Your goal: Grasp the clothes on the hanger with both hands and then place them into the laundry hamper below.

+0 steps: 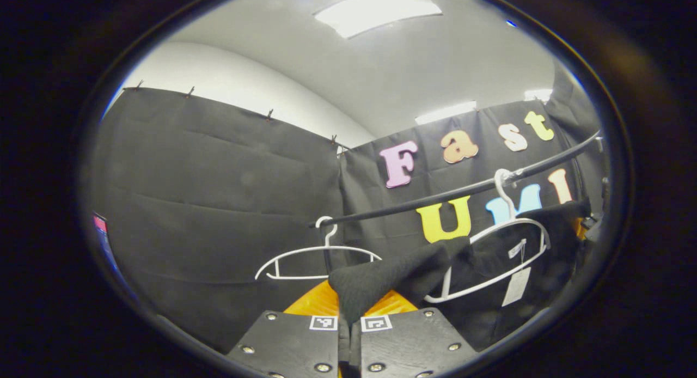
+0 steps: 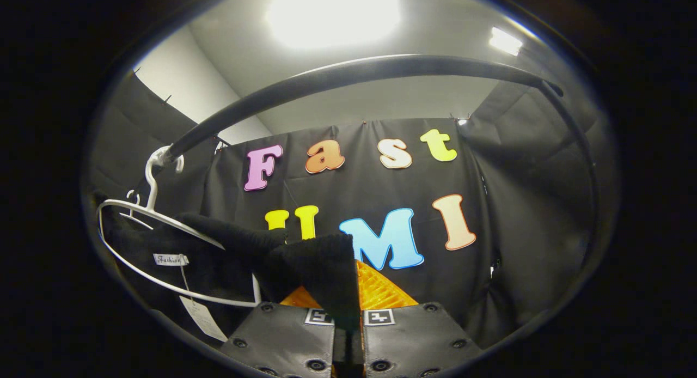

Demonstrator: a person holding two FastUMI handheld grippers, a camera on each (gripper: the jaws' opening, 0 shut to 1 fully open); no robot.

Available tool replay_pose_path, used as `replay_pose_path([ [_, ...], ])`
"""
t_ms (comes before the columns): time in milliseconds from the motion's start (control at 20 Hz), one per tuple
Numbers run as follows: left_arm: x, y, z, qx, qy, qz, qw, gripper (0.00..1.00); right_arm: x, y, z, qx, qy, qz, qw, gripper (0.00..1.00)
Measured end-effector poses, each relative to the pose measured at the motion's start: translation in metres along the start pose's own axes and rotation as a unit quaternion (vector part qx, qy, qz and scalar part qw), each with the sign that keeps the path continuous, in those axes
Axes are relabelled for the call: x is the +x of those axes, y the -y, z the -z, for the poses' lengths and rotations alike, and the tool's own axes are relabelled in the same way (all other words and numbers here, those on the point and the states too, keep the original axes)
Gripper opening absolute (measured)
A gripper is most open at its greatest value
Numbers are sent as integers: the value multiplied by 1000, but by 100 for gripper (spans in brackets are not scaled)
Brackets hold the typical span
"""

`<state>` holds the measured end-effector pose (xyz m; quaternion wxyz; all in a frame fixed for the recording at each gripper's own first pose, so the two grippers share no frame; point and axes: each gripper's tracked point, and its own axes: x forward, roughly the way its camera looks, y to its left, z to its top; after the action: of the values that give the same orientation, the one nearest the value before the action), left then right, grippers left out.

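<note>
A black knit garment [image 1: 490,258] hangs on a white hanger [image 1: 490,242] from the black rail [image 1: 463,190]. My left gripper [image 1: 349,312] is shut on one shoulder of the garment, pulled off the hanger's left end. In the right gripper view the same black garment [image 2: 218,258] drapes over the white hanger [image 2: 147,214] at the left, with a paper tag [image 2: 204,318] dangling. My right gripper [image 2: 348,307] is shut on the other shoulder fold, held below the rail [image 2: 348,75].
An empty white hanger [image 1: 318,255] hangs on the rail to the left of the garment. The curved rail arches close overhead in the right gripper view. Black cloth walls close in on all sides.
</note>
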<state>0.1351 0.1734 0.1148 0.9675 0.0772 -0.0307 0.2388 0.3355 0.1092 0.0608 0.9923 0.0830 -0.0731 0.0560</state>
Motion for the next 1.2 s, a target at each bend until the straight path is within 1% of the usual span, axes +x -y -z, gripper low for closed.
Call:
replay_pose_path([
  [150,14,-6,1,14,-5,6,1000,2,12,1,7,-5,-5,-2,1000,7],
  [300,25,-5,6,31,-15,18,999,1,20,0,28,-2,-37,-2,999,6],
  [400,29,-3,13,29,-22,27,999,2,24,4,38,2,-52,4,999,5],
  [450,31,-5,17,24,-26,32,999,0,26,6,42,3,-56,6,998,5],
  [500,33,-7,23,19,-32,36,999,2,29,8,45,4,-61,9,998,5],
  [650,41,-8,40,10,-46,57,997,2,30,15,57,5,-78,10,997,3],
  [700,46,-11,40,8,-45,64,997,2,31,17,55,7,-78,10,997,5],
  [750,51,-13,38,2,-42,68,997,2,34,20,51,7,-73,12,997,5],
  [800,58,-18,34,-4,-39,65,997,2,37,22,44,6,-66,16,998,5],
  [850,66,-22,32,-16,-37,67,997,2,42,24,39,6,-60,18,998,3],
  [900,75,-22,32,-35,-39,72,996,2,47,24,35,9,-56,17,998,5],
  [1000,87,-19,38,-63,-46,83,994,2,55,24,32,7,-50,20,999,7],
  [1100,91,-13,54,-69,-58,88,992,1,63,27,38,4,-51,25,998,7],
  [1200,93,-2,72,-67,-71,96,991,2,68,30,55,3,-69,32,997,7],
])
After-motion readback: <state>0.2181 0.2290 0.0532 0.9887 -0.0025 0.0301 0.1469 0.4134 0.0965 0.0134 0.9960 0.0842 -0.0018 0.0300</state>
